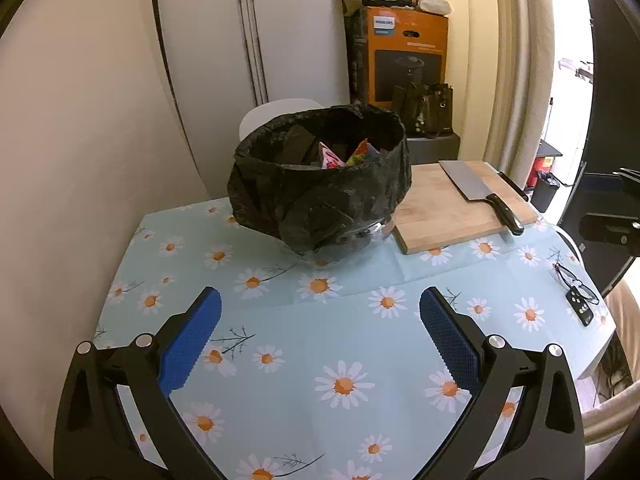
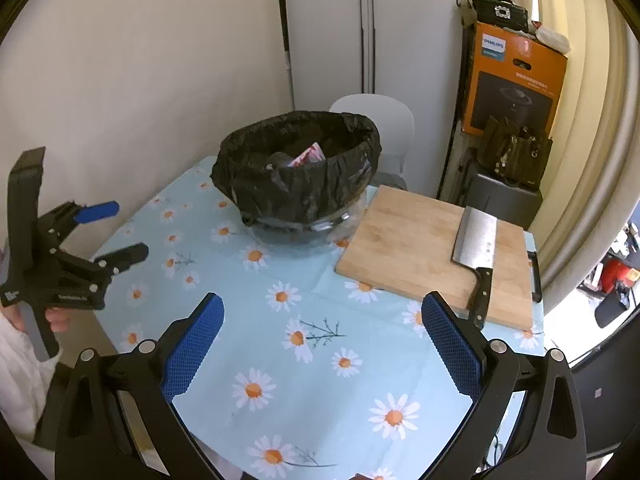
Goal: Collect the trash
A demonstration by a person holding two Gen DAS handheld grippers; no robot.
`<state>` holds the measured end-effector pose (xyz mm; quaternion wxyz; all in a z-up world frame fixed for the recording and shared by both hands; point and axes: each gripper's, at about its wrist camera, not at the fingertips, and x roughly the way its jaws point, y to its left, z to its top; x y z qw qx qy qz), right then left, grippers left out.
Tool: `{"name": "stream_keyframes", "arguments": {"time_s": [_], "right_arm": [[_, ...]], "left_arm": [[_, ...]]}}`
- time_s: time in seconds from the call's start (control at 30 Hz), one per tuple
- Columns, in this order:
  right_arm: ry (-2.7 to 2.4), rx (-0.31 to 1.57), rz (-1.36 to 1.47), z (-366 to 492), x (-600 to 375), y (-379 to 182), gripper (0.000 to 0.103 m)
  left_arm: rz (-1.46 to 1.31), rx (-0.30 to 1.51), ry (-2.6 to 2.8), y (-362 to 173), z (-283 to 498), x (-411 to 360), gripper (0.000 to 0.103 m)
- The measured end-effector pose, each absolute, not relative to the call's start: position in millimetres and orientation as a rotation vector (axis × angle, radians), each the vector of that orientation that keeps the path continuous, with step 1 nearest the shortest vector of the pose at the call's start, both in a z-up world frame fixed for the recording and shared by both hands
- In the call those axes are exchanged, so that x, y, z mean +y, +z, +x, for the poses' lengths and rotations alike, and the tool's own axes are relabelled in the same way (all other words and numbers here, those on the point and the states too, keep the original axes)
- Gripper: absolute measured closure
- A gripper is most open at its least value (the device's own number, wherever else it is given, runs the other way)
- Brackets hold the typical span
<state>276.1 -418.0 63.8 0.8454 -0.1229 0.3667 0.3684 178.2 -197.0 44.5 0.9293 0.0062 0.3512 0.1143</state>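
A glass bowl lined with a black trash bag (image 1: 320, 184) (image 2: 298, 176) stands at the back of the daisy-print table (image 1: 320, 340) (image 2: 320, 360). Colourful wrappers (image 1: 344, 156) (image 2: 308, 156) lie inside it. My left gripper (image 1: 320, 308) hangs open over the near part of the table, nothing between its blue pads. From the right wrist camera it appears at the left edge (image 2: 114, 232), held by a hand. My right gripper (image 2: 322, 312) is open too, above the table in front of the bowl, and holds nothing.
A wooden cutting board (image 1: 460, 208) (image 2: 424, 248) with a cleaver (image 1: 480, 192) (image 2: 476, 248) lies right of the bowl. Glasses (image 1: 576, 280) and a small black remote (image 1: 580, 308) sit near the table's right edge. An orange box (image 1: 400, 56) (image 2: 516, 80), a white chair (image 2: 384, 120) and cabinets stand behind.
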Motion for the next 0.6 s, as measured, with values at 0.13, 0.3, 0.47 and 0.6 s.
{"name": "stream_keyframes", "arguments": {"time_s": [0.13,0.3,0.47,0.6], "right_arm": [[0.778,0.777,-0.265,274.2,-417.5,63.4,0.008],[0.788,0.772,-0.281,269.5,-415.0,64.8,0.008],[0.795,0.777,-0.283,268.5,-414.0,63.2,0.008],[0.785,0.785,-0.282,269.3,-413.5,60.8,0.008]], "left_arm": [[0.009,0.718,0.237,44.4,176.8,-198.3,0.006],[-0.005,0.712,0.245,45.1,174.6,-198.6,0.006],[-0.018,0.727,0.254,43.1,173.5,-196.0,0.006],[-0.018,0.739,0.243,40.9,173.3,-196.6,0.006]]}}
